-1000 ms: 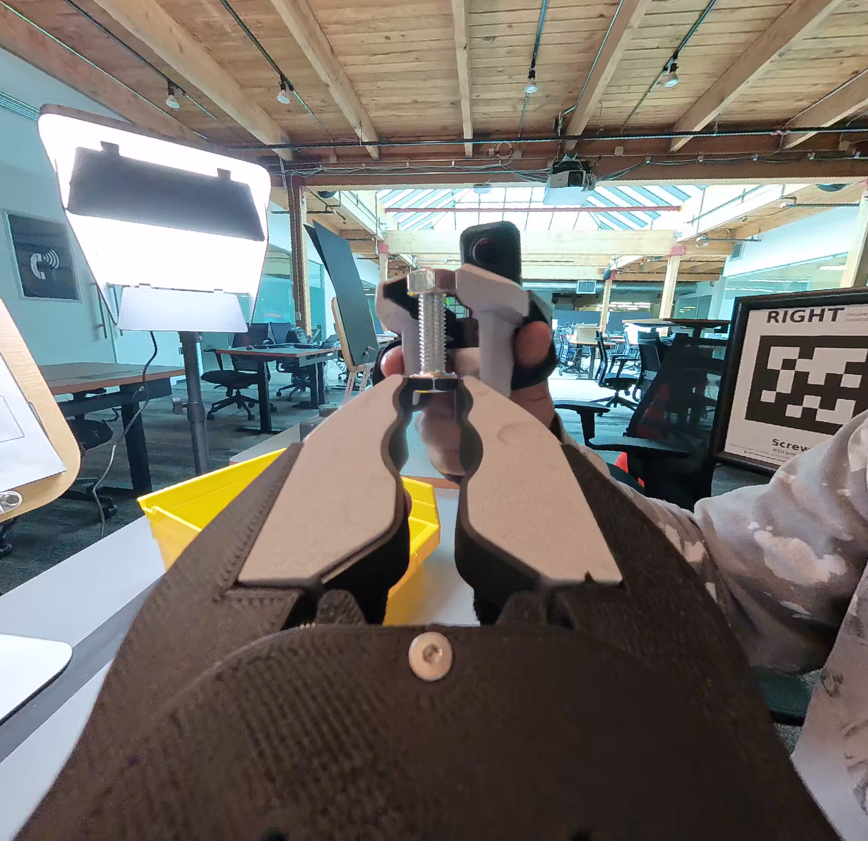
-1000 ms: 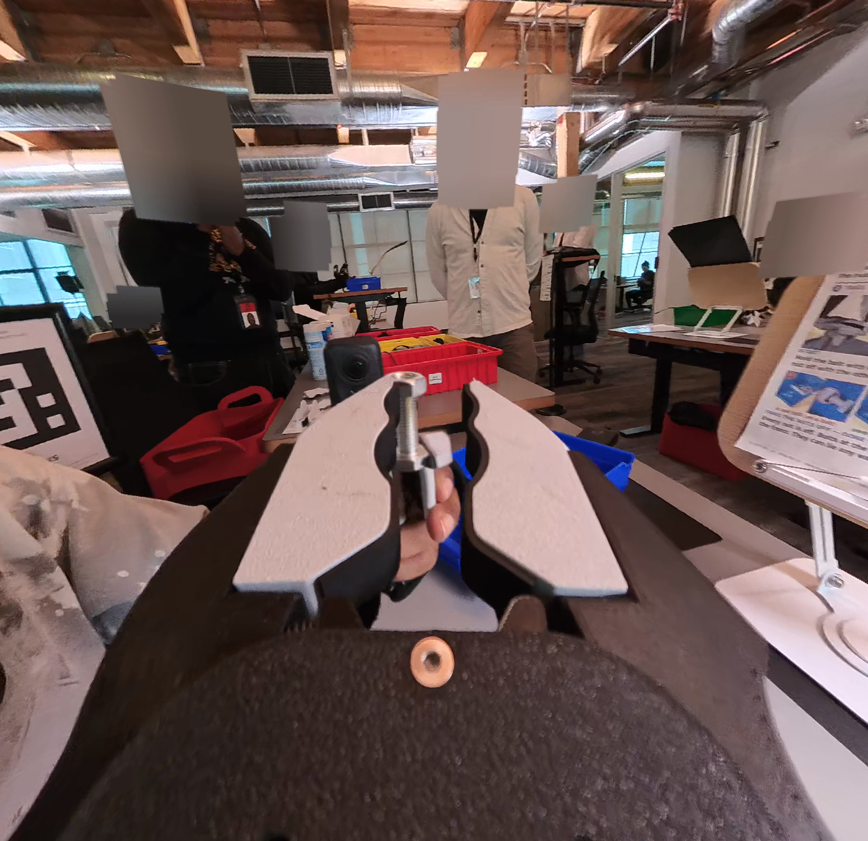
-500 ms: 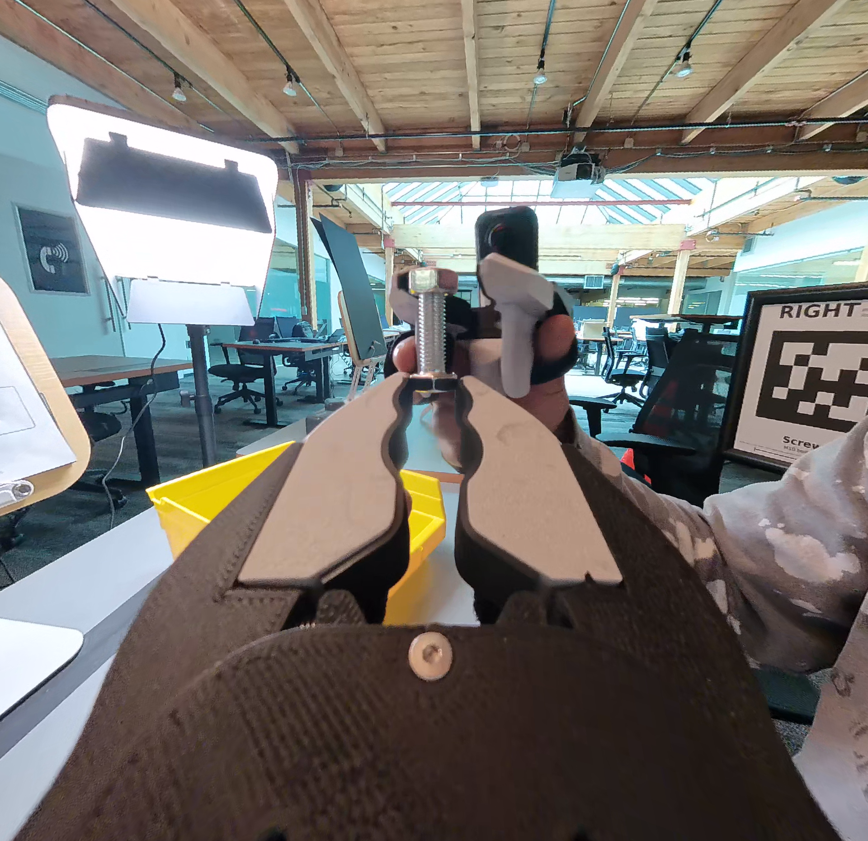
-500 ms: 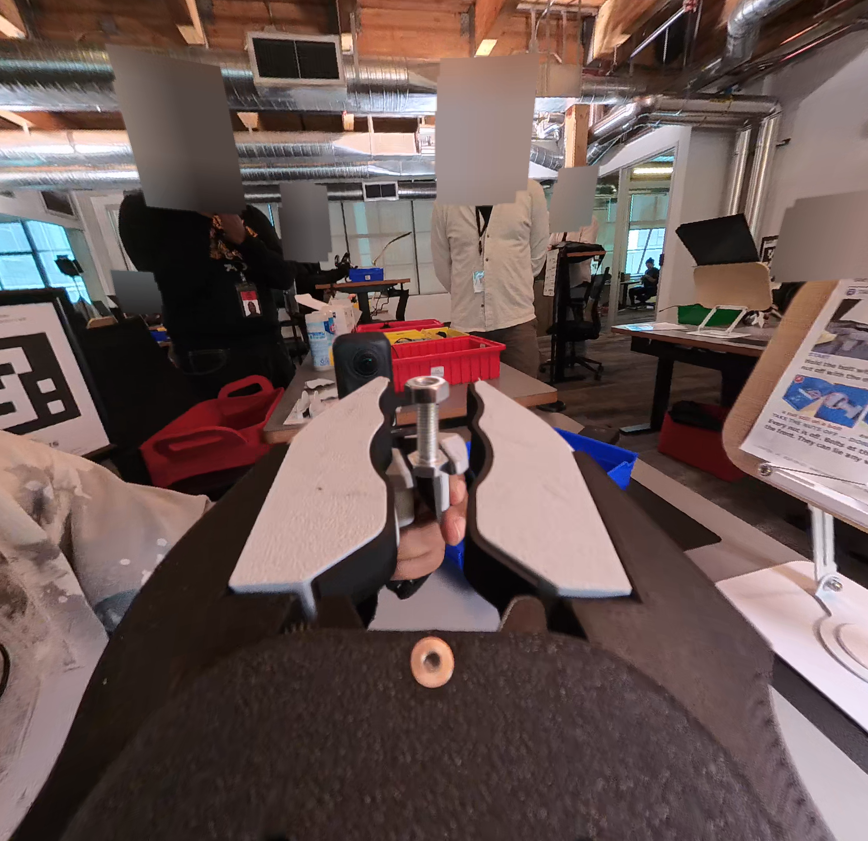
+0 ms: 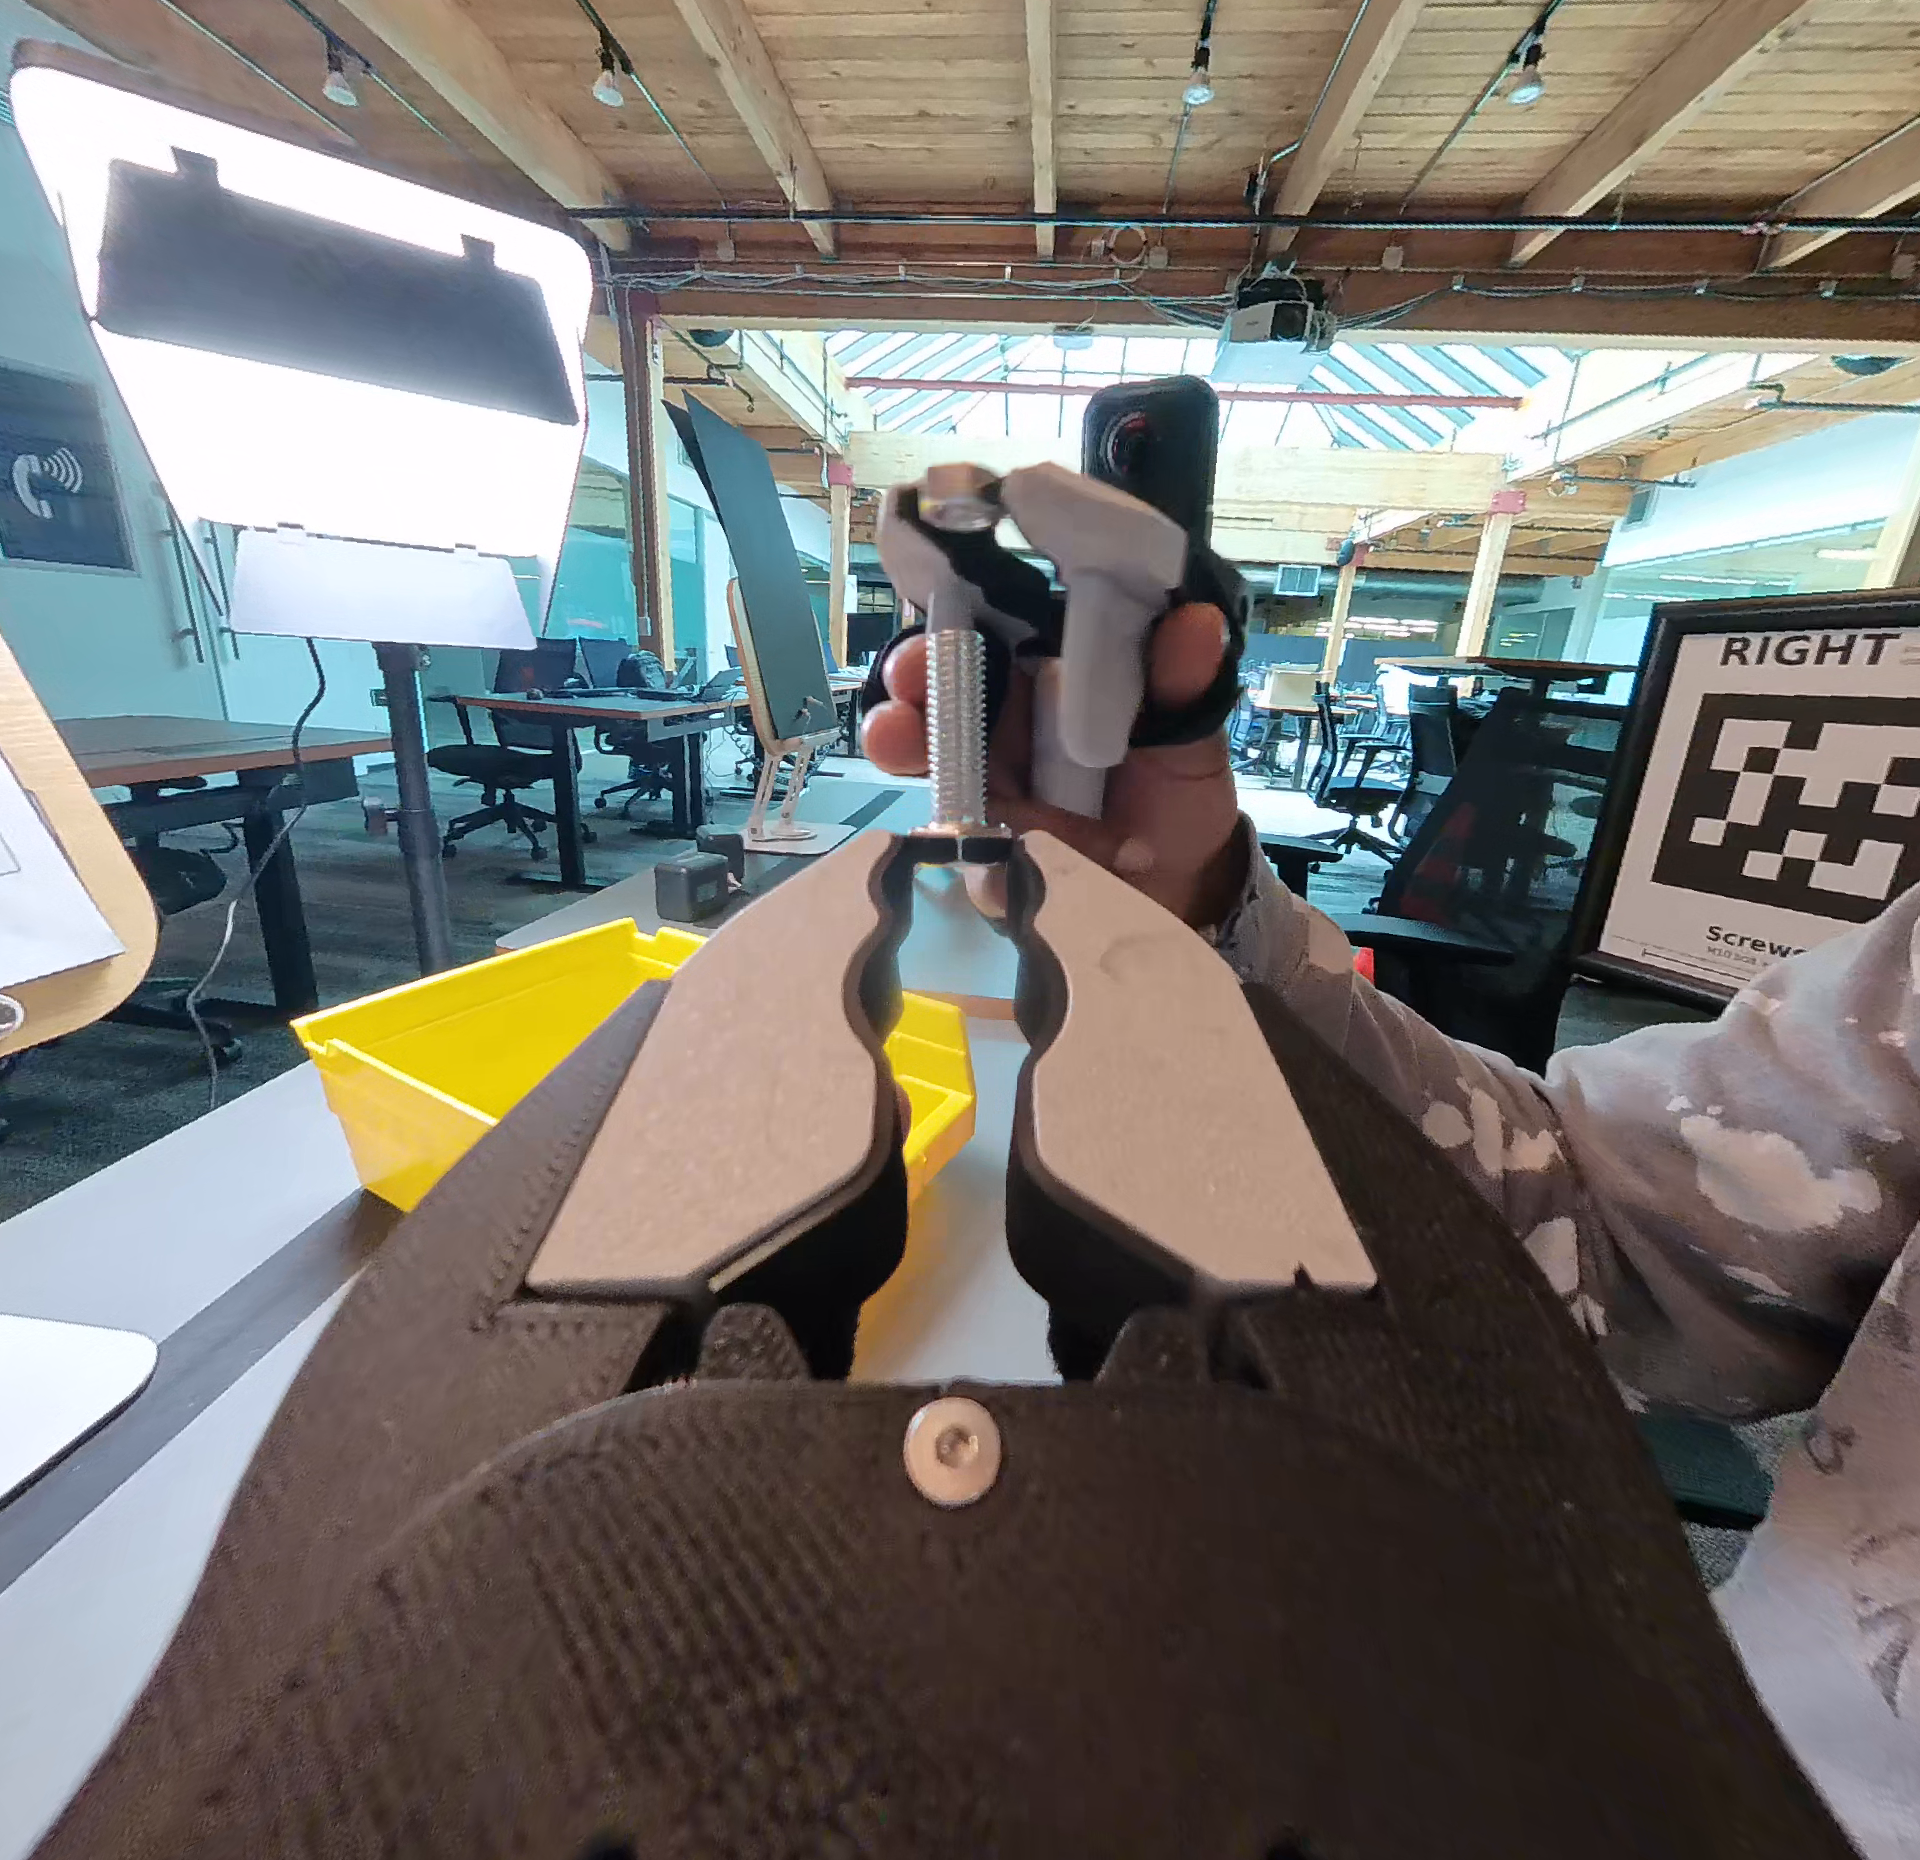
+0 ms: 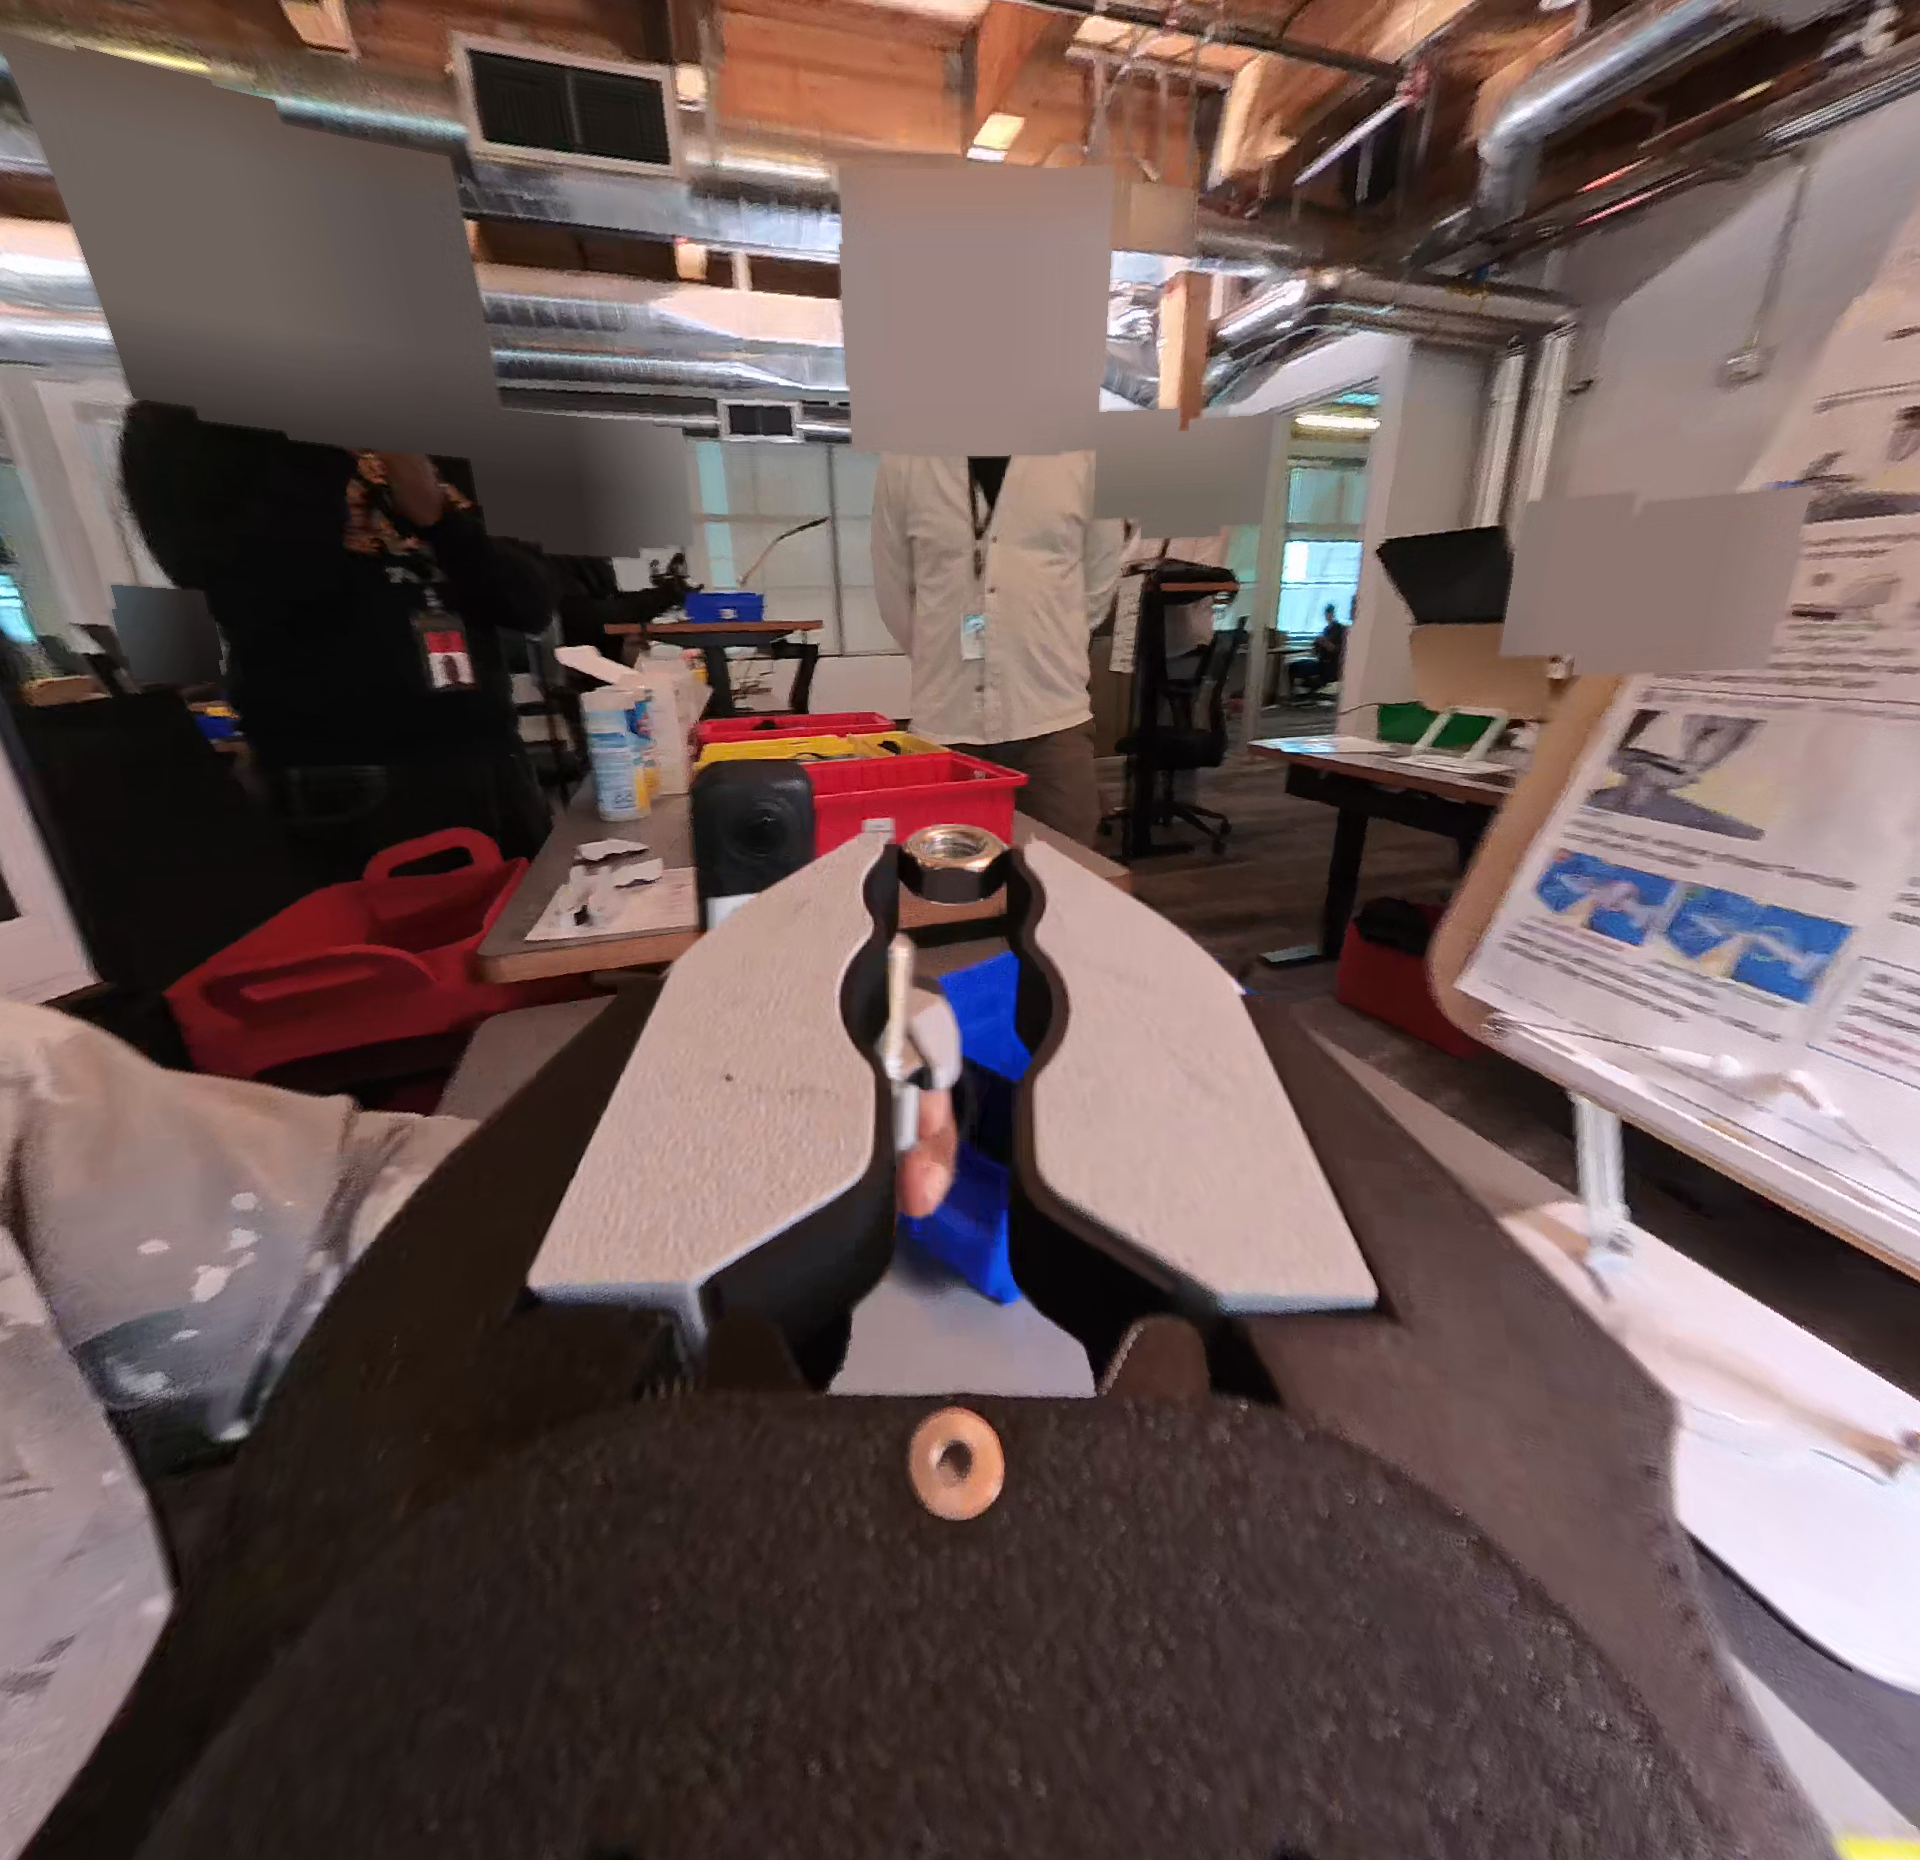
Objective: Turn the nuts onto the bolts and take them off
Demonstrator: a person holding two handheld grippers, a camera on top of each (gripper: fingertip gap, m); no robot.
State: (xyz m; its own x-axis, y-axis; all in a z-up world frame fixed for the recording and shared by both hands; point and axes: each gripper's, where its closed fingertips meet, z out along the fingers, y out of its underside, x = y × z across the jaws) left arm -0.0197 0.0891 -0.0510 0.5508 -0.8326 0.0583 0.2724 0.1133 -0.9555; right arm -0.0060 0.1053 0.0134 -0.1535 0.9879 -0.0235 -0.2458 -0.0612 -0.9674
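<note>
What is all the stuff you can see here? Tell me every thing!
bolt: one, silver, upright, head clamped in the left gripper's tips
nut: one, silver, held in the right gripper's tips
yellow bin: one, on the table behind the left gripper
blue bin: one, seen between the right gripper's fingers
red bins: several, on a far table
light panel: one, bright white, on a stand
left gripper: grey fingers, black body
right gripper: the same

The bolt is viewed close at 12 o'clock along the left gripper, and shared from the opposing right gripper.
</note>
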